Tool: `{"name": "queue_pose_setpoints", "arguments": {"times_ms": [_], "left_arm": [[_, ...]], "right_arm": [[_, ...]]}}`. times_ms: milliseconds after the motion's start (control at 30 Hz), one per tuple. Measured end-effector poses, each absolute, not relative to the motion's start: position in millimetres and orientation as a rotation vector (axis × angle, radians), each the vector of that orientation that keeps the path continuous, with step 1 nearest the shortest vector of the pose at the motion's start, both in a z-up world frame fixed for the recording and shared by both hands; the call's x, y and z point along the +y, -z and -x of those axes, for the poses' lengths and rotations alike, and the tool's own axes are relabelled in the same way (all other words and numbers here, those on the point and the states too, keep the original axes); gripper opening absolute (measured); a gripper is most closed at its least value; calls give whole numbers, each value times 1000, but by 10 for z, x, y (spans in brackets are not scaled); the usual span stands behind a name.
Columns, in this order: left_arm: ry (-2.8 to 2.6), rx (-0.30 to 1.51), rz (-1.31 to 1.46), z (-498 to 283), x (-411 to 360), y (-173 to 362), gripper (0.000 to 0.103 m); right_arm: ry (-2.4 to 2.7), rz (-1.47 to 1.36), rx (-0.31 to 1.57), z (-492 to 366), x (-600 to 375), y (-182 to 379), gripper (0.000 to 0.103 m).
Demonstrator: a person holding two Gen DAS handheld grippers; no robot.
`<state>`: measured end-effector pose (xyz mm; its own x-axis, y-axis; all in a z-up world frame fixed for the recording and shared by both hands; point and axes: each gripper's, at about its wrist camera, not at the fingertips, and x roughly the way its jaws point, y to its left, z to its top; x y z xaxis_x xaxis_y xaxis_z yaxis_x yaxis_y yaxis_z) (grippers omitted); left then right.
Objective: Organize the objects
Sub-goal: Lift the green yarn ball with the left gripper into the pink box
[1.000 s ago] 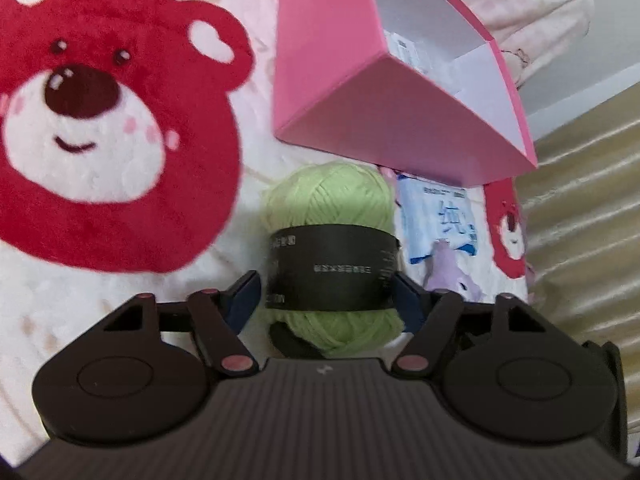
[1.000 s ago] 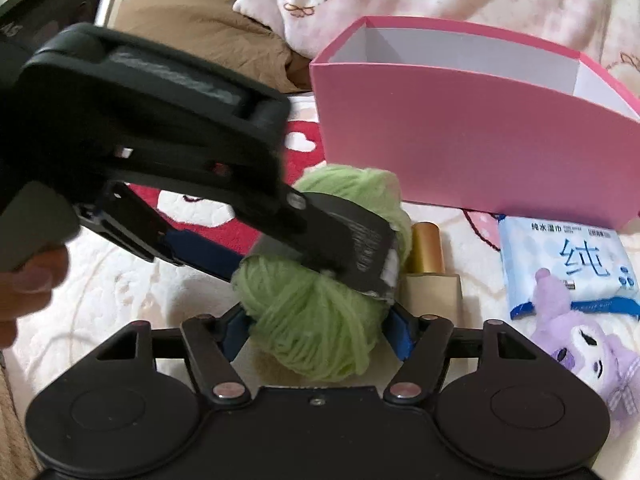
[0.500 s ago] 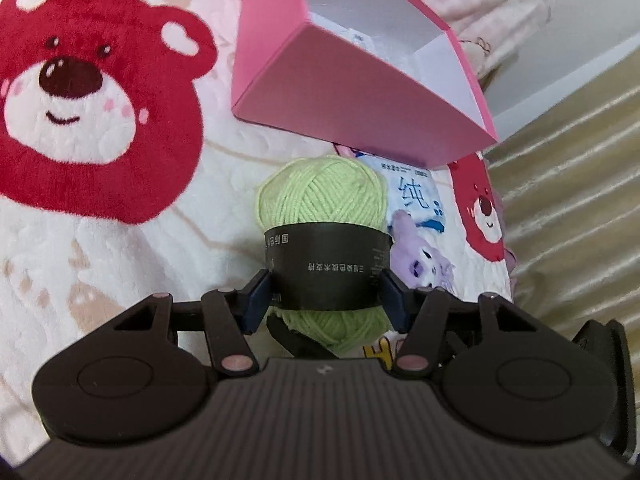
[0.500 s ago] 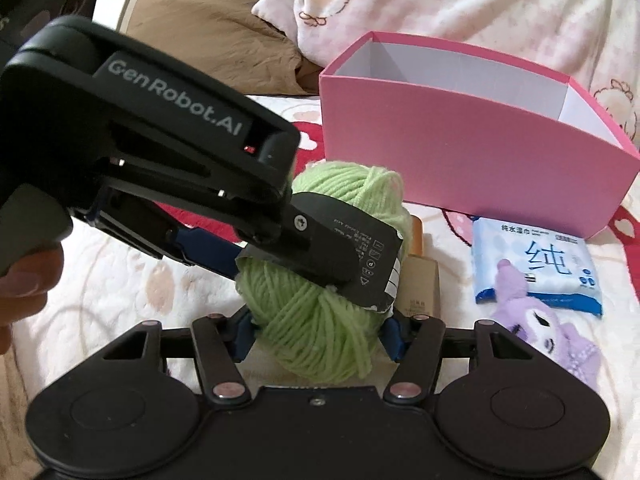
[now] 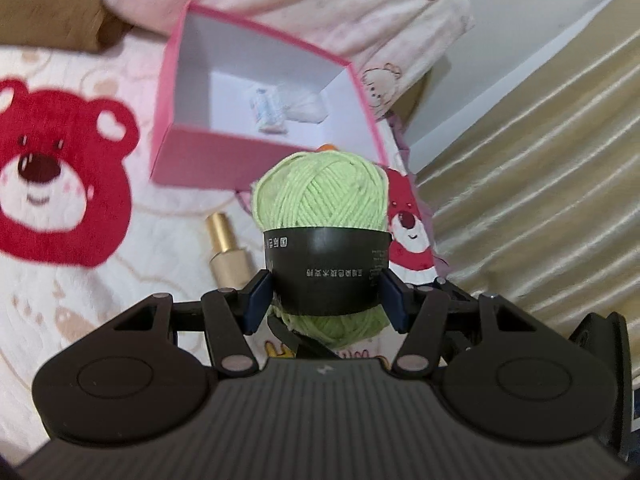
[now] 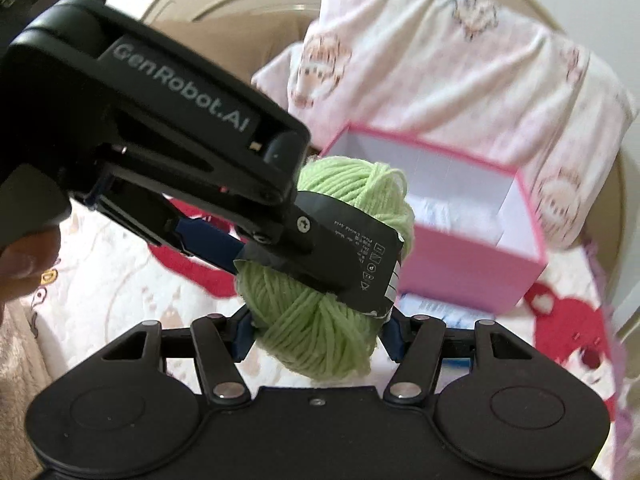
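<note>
Yarn: Because it is wound from soft thread, the round ball of light green yarn with a black paper band (image 5: 326, 236) looks light and squashy, so I think it will dent but not break.
Where it is: up in the air, over the bed, near the pink cardboard box with white inside (image 5: 256, 160).
Left tool (image 5: 326, 300): its blue pads are clamped on the black band, one on each side.
Right tool (image 6: 318, 334): its pads sit on both sides of the yarn's bottom end; I cannot tell if they press it.
Best hold: the band, I think, as paper is stiffer than fuzzy thread.
Box: stiff, flat walls, open top, a small white packet (image 5: 286, 108) inside.
Bed: a fluffy white blanket with red bears (image 5: 60, 184).
Nearby: a smooth, hard-looking gold bottle (image 5: 228, 252) lying on the blanket.
</note>
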<state>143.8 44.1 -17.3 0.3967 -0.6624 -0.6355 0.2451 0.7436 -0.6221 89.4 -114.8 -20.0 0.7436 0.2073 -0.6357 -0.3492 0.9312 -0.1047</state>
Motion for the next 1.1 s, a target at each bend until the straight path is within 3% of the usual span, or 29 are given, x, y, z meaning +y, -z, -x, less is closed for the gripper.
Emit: {"name": "queue_pose_setpoints", "arguments": {"times_ms": [400,1100], "left_arm": [[589,933,348,-2093,229,-545,59],[367,994,497,-3719,143,361,59]], "right_arm": [[-333,258,580,-1586,-1344,-391,66],[-439,119,712,-3423,-1736,287,66]]}}
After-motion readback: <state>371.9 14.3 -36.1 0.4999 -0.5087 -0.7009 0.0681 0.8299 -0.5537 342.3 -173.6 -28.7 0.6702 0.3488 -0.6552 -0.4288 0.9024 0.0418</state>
